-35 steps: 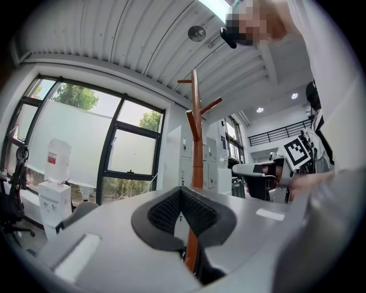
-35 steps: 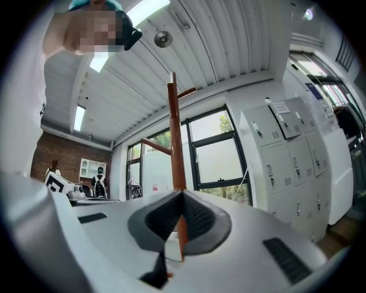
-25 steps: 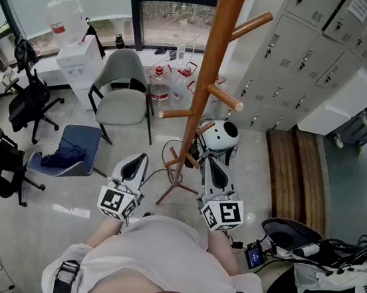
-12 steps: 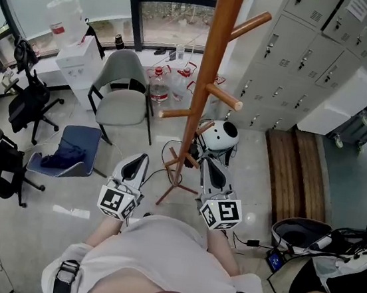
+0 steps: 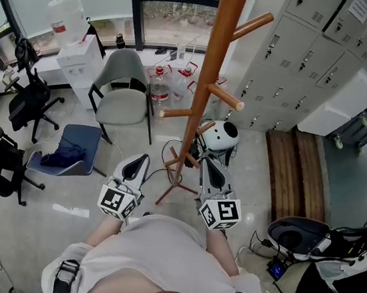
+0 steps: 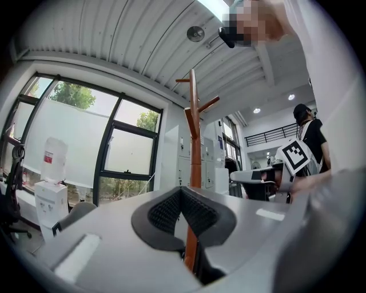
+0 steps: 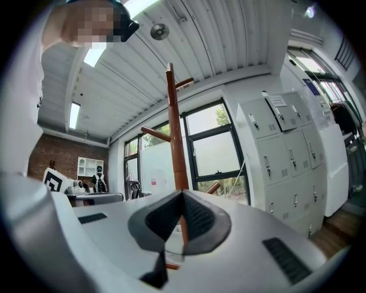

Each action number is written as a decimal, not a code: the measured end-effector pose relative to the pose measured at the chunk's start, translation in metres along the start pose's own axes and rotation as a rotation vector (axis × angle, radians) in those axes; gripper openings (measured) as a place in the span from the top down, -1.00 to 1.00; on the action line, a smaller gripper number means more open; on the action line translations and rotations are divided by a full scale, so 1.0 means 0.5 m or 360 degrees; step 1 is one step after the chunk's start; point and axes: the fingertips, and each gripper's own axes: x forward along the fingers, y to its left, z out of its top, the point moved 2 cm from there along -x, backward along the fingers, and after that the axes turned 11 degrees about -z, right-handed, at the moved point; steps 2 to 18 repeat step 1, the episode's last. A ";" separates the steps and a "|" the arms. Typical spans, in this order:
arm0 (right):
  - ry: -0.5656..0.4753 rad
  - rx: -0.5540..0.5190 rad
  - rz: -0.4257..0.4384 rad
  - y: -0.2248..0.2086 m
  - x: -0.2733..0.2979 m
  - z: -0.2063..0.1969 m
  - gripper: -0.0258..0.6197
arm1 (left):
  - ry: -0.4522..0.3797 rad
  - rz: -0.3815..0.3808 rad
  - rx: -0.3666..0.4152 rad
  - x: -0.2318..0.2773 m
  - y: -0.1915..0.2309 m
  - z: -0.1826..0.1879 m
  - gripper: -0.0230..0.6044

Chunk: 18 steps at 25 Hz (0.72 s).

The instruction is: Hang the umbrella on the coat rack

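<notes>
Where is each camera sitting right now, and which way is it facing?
Head view: on the person's head, looking steeply down at the coat rack and floor; shows torso, forearms, left gripper and right gripper.
Left gripper view: rides the left gripper, looking along its shut, empty jaws at the rack; the right gripper shows at right.
Right gripper view: rides the right gripper, along its shut, empty jaws at the rack; left gripper at left.
Shared: all three see the rack.
</notes>
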 end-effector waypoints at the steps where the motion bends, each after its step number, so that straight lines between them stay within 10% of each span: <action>1: 0.0001 0.0009 0.0001 -0.001 0.000 0.000 0.90 | 0.0000 0.0004 -0.0005 0.000 0.002 -0.001 0.90; 18: 0.0001 0.0009 0.0001 -0.001 0.000 0.000 0.90 | 0.0000 0.0004 -0.0005 0.000 0.002 -0.001 0.90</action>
